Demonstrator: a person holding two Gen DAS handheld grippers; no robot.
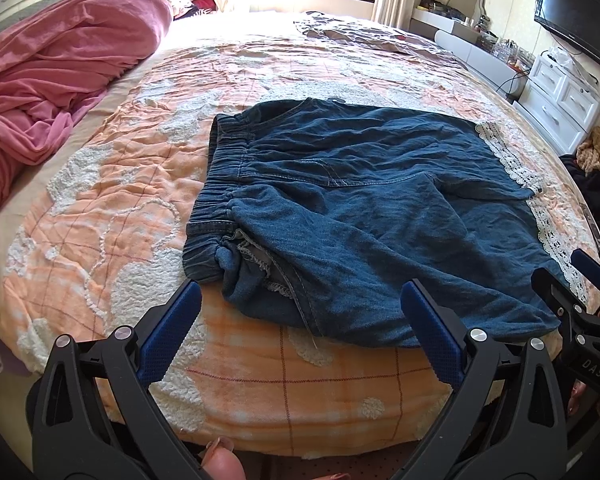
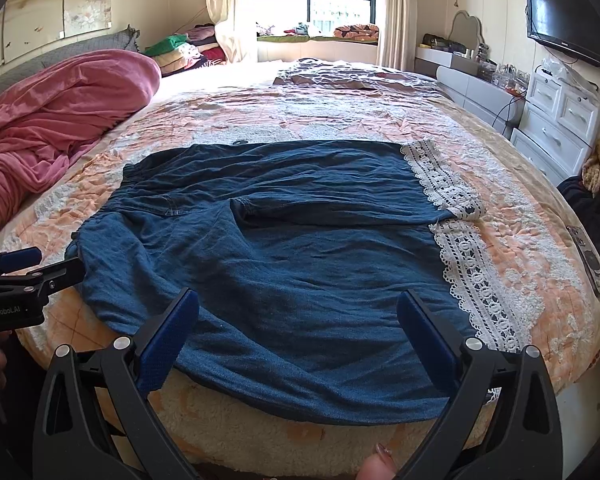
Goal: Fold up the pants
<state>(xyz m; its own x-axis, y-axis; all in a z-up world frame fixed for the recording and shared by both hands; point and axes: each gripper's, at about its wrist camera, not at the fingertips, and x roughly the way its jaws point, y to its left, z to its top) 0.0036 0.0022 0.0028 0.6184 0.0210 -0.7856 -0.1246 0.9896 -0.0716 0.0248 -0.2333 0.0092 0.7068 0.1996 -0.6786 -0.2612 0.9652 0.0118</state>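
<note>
1. the denim pants [image 1: 364,200] are lying spread across the middle of the frame on the orange quilt [image 1: 120,208], elastic waistband toward the left, white lace hems [image 2: 472,272] toward the right.
2. the left gripper [image 1: 300,312] is hovering at the bottom centre with its blue fingers apart, gripping nothing.
3. the right gripper [image 2: 298,320] is hovering low over the near pant leg, fingers apart as well, clamping nothing.
4. a pink blanket [image 1: 52,76] is lying bunched at the upper left.
</note>
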